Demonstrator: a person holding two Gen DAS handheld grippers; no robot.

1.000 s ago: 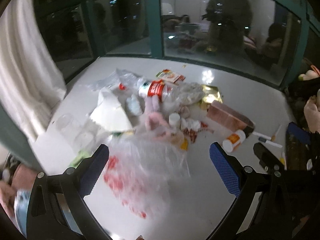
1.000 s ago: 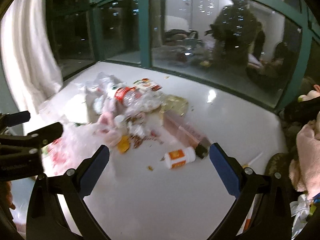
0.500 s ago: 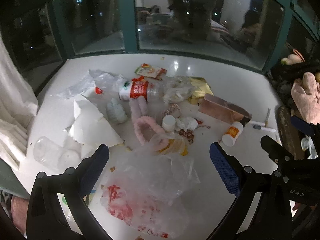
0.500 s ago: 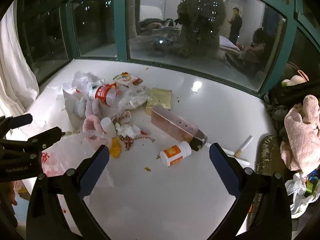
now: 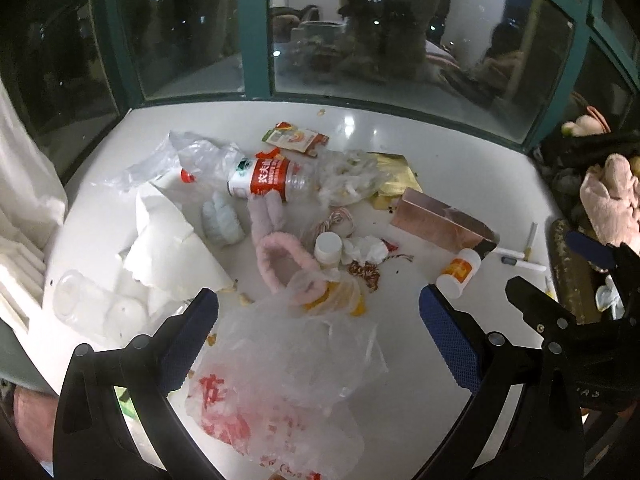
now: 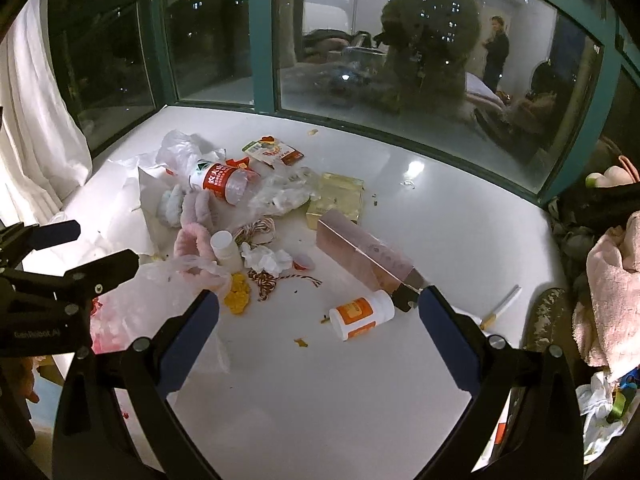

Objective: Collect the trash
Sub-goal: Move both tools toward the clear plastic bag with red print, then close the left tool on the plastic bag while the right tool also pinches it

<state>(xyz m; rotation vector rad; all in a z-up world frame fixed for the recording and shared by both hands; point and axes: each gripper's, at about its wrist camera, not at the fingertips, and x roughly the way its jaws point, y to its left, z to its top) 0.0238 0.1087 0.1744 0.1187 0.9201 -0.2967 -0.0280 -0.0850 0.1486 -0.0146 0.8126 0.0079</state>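
From the left wrist, the left gripper [image 5: 318,330] hangs with jaws spread wide over a clear plastic bag [image 5: 280,380] with red print, holding nothing. Beyond it the trash is heaped on the white sill [image 5: 400,420] — a red-labelled water bottle [image 5: 268,178], a pink fuzzy band [image 5: 280,264], a copper-coloured box [image 5: 440,222].

From the right wrist, the right gripper [image 6: 318,330] is likewise wide apart and empty, an orange-labelled pill bottle [image 6: 360,314] lying on its side between its fingers, just beside the box's dark end.
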